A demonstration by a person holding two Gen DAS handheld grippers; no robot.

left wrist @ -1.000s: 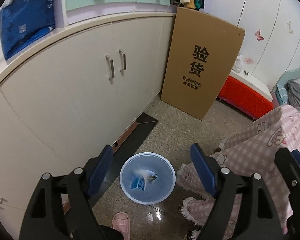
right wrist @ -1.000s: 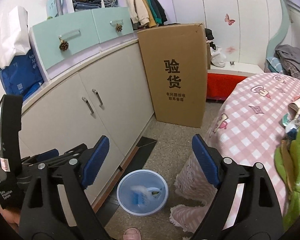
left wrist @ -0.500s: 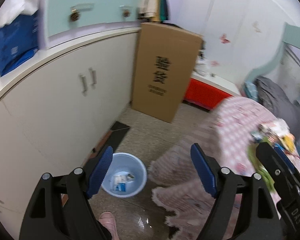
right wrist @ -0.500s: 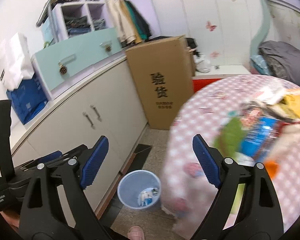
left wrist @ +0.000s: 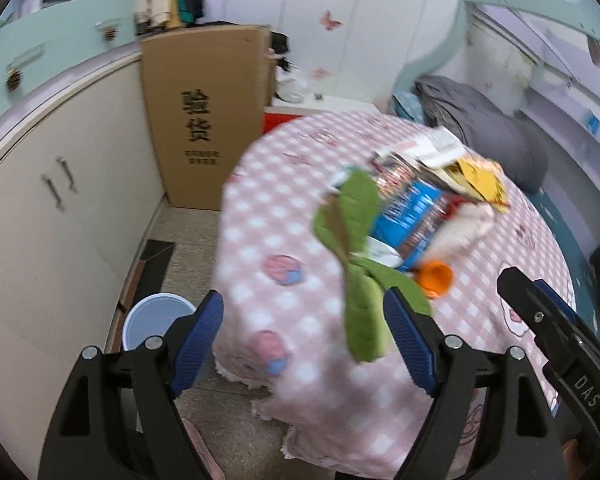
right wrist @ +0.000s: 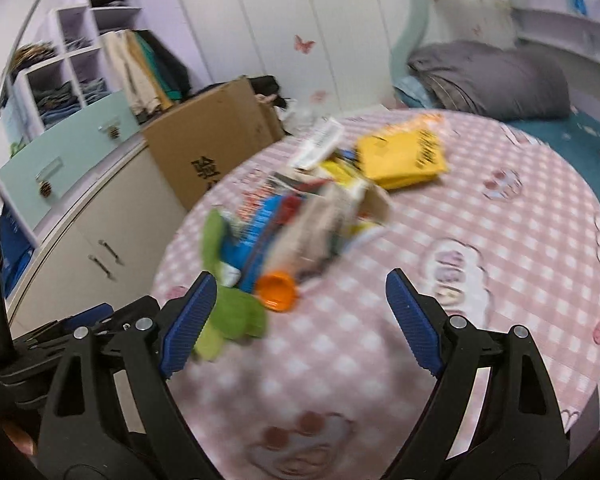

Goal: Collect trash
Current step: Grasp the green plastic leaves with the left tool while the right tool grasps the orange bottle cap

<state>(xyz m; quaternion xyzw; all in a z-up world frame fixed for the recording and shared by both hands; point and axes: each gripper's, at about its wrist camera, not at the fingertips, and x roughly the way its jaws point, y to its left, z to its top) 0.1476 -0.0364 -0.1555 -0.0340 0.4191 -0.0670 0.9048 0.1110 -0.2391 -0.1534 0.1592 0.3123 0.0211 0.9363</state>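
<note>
1. The round table with its pink checked cloth fills most of both views; everything below is placed against it
2. The tall cardboard box stands on the floor just beyond the table's far left edge, leaning on the cream cabinets; two large black Chinese characters are printed on its face, with smaller lines under them too blurred to read
3. The left gripper hangs over the table's near left edge with its blue pads spread wide and nothing between them; it touches nothing
4. The right gripper hangs over the table's near side, jaws likewise spread wide and empty, clear of the cloth; its black body also shows at the right of the left wrist view, bearing the white letters "DAS"
5. The trash pile lies near the table's middle: a green rag, a blue printed packet, a yellow packet with dark lettering too blurred to read, white leaflets, and an orange cap on the pile's near side
6. The pale blue bin stands on the floor below the table's left edge, beside the cabinets
</note>
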